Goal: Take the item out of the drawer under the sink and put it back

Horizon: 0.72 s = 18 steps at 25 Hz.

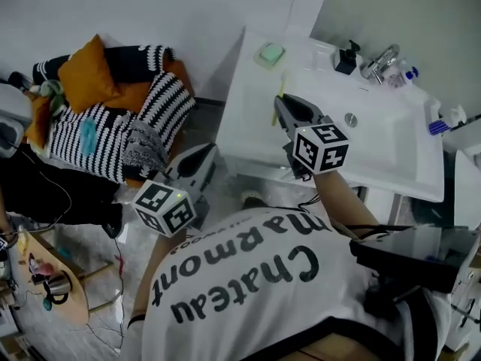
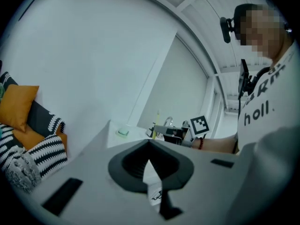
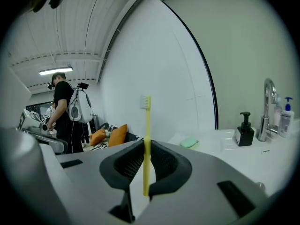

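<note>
My right gripper (image 3: 146, 146) is shut on a yellow toothbrush (image 3: 147, 125), which stands upright between the pads with its bristles on top. In the head view this gripper (image 1: 284, 104) hovers over the left part of the white sink (image 1: 391, 164), the toothbrush (image 1: 281, 89) sticking out beyond its tips. My left gripper (image 1: 204, 155) is lower and left of the sink, by its front corner. Its jaws (image 2: 149, 146) meet at the tips with nothing between them. From the left gripper view the right gripper (image 2: 171, 132) shows over the sink top. No drawer under the sink can be made out.
A green soap (image 1: 269, 53), a black pump bottle (image 1: 347, 57) and a tap (image 1: 379, 61) stand along the sink's back. Striped and orange cushions (image 1: 113, 111) lie left of the sink. A person with a backpack (image 3: 63, 111) stands far off in the right gripper view.
</note>
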Motion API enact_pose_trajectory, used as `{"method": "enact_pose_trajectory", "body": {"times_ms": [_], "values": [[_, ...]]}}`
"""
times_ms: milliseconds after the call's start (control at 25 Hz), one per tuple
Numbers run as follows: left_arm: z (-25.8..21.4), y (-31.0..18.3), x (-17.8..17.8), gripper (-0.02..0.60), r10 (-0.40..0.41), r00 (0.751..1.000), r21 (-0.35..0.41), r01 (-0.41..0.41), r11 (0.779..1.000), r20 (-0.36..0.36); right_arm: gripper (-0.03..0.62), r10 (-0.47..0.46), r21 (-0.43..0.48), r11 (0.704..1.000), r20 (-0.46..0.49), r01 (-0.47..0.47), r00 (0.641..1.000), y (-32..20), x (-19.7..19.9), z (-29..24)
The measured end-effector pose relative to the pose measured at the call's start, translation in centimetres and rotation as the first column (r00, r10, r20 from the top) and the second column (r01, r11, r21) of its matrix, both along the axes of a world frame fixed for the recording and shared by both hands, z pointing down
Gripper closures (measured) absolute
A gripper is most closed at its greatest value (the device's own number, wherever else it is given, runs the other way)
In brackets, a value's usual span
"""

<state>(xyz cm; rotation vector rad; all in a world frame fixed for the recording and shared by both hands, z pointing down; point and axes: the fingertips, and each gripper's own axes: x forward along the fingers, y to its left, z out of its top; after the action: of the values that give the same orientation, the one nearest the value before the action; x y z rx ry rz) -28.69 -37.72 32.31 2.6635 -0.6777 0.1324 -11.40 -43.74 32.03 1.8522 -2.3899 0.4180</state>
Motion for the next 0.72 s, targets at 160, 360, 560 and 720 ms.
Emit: {"method": "enact_pose_trajectory", "body": {"times_ms": [160, 360, 560, 720], "values": [[0.4, -1.8, 1.2, 0.574, -0.001, 1.000, -0.007, 0.001, 1.000, 0.006, 0.542, -0.013, -0.021, 1.000, -0.002, 0.013, 1.000, -2.0, 0.9, 1.0], [1.3, -3.8, 2.2, 0.574, -0.022, 1.000, -0.027, 0.022, 0.999, 0.020, 0.542, -0.030, -0.057, 0.998, -0.008, 0.029, 1.000, -4.3, 2.0, 3.0], [2.4, -5.0, 2.2, 0.574, -0.072, 0.997, -0.058, 0.074, 0.996, 0.032, 0.542, -0.064, -0.103, 0.993, -0.021, 0.061, 0.998, -6.1, 2.5, 5.1], [2.9, -5.8, 2.1, 0.574, -0.101, 0.994, -0.074, 0.105, 0.992, 0.049, 0.542, -0.084, -0.125, 0.989, -0.034, 0.079, 0.996, -8.0, 2.7, 6.4]]}}
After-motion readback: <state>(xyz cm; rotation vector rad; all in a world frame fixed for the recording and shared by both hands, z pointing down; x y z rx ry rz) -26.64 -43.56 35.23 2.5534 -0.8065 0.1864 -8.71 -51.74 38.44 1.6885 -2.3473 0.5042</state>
